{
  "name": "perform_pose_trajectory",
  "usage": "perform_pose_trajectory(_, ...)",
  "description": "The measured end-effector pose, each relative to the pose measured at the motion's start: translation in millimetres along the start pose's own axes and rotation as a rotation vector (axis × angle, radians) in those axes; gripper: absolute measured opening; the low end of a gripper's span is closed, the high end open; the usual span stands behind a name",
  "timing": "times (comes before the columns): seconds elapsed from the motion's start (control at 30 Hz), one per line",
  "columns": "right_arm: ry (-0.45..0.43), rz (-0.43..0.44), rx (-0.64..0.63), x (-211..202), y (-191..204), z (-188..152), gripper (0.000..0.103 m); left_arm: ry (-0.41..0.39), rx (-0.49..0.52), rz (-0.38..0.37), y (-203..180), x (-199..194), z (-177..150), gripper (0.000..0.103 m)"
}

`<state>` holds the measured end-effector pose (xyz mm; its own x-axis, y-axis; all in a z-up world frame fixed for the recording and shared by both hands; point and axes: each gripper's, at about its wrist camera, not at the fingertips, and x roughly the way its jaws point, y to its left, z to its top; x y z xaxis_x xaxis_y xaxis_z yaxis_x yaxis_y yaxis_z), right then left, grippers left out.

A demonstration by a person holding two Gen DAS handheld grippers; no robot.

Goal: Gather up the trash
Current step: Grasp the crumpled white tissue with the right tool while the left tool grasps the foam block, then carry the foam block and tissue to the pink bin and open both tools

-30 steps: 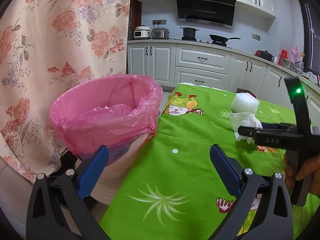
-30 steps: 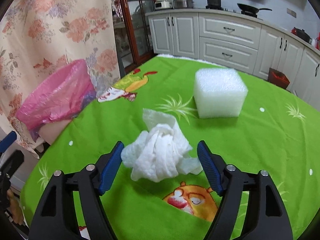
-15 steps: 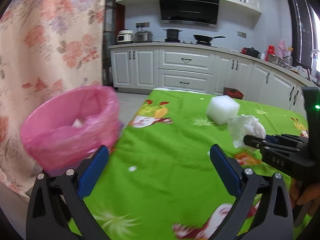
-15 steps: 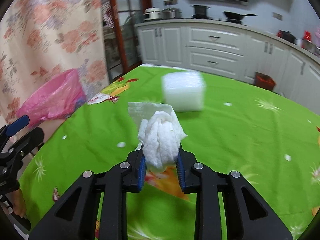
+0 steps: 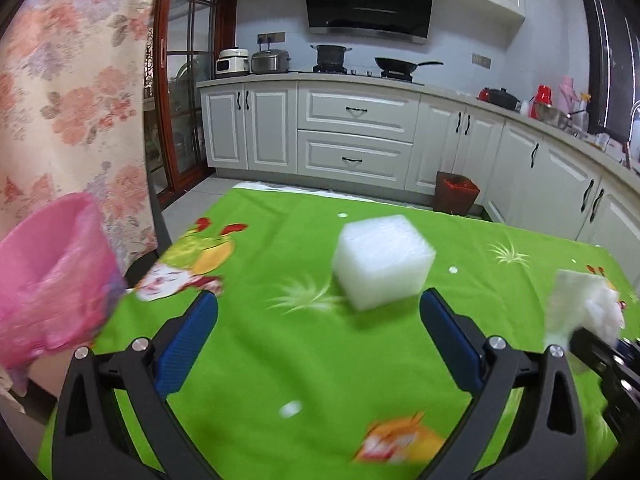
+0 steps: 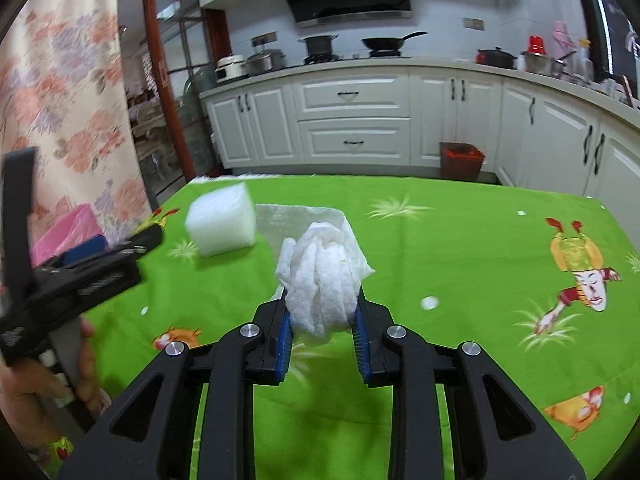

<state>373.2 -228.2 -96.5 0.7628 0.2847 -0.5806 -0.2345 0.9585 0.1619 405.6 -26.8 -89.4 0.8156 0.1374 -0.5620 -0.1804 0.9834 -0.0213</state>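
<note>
Crumpled white paper towel (image 6: 320, 284) pinched in right tool (image 6: 322, 340); left tool (image 5: 318, 344) wide open, empty.

I count one foam block (image 5: 383, 261) on the table (image 5: 280, 360), one crumpled tissue (image 6: 322, 280), one pink-lined bin (image 5: 48, 280) left of the table, and two grippers (image 5: 318, 340) (image 6: 322, 326).

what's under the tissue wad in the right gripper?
Under the tissue wad, held by the right gripper, only green tablecloth shows. The patch straight beneath is covered by the wad and jaws.
</note>
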Motion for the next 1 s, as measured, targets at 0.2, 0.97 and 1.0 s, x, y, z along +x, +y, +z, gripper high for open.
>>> perform_pose_trajectory(0.2,-0.027,-0.007,0.042,-3,-21,7,0.026,0.058,-0.004,0.038,-38,45,18,0.098)
perform_pose_trajectory(0.97,0.004,0.035,0.034,-21,5,-16,0.026,0.061,0.007,-0.094,-5,-24,-16,0.066)
perform_pose_trajectory(1.0,0.008,0.037,0.032,-23,7,-18,0.026,0.046,0.023,-0.096,-2,-33,-20,0.066)
